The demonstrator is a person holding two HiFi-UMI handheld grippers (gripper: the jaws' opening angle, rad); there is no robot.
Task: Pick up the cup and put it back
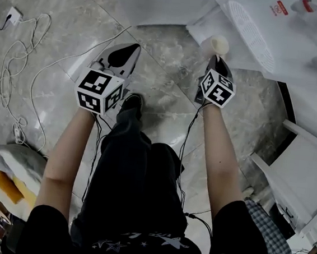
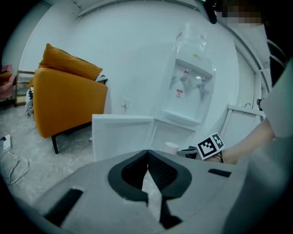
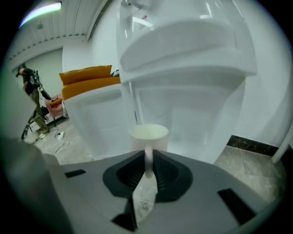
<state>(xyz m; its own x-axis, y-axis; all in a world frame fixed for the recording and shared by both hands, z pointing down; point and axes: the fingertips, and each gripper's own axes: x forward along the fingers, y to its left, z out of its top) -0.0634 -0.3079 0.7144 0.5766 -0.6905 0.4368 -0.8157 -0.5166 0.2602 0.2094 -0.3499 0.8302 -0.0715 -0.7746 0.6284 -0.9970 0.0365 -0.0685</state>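
A white water dispenser (image 3: 183, 68) stands on the grey marble floor (image 1: 161, 98), with an orange armchair (image 2: 68, 98) well off to its left. The right gripper (image 3: 147, 157) is clamped on the handle of the white cup (image 3: 148, 135), holding it upright in the air just in front of the dispenser and resting on nothing. The left gripper (image 2: 147, 153) hangs over the floor beside it, its jaws pressed together with nothing between them.
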